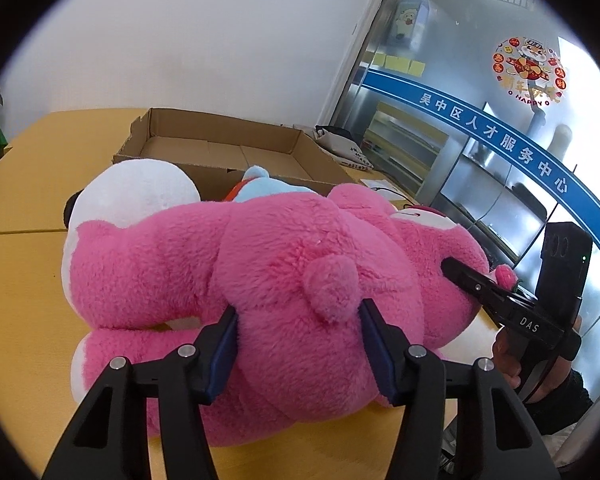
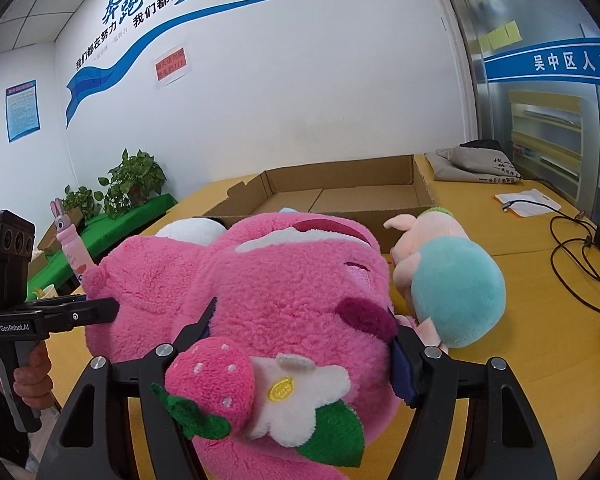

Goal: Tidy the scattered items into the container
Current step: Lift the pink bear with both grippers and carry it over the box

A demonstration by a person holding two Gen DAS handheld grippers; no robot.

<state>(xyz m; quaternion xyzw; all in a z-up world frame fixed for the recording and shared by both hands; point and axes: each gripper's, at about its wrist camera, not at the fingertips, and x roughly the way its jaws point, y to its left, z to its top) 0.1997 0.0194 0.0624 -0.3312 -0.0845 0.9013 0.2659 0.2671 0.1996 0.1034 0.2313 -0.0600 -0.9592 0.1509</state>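
Yellow wooden table (image 2: pixel 532 248) carries everything. On it, at the far side, sits the shallow cardboard box (image 2: pixel 340 184), with nothing visible inside it. Just in front lies the big pink plush bear (image 1: pixel 260 264), stretched on the tabletop outside the box. The left gripper (image 1: pixel 300 344) is clamped onto the bear's rear by its tail; the right gripper (image 2: pixel 300 344) squeezes its head, behind the strawberry and flower trim. Beside the head rests a smaller pig plush (image 2: pixel 448 280) in teal, and a white plush (image 1: pixel 136 192) lies against the bear.
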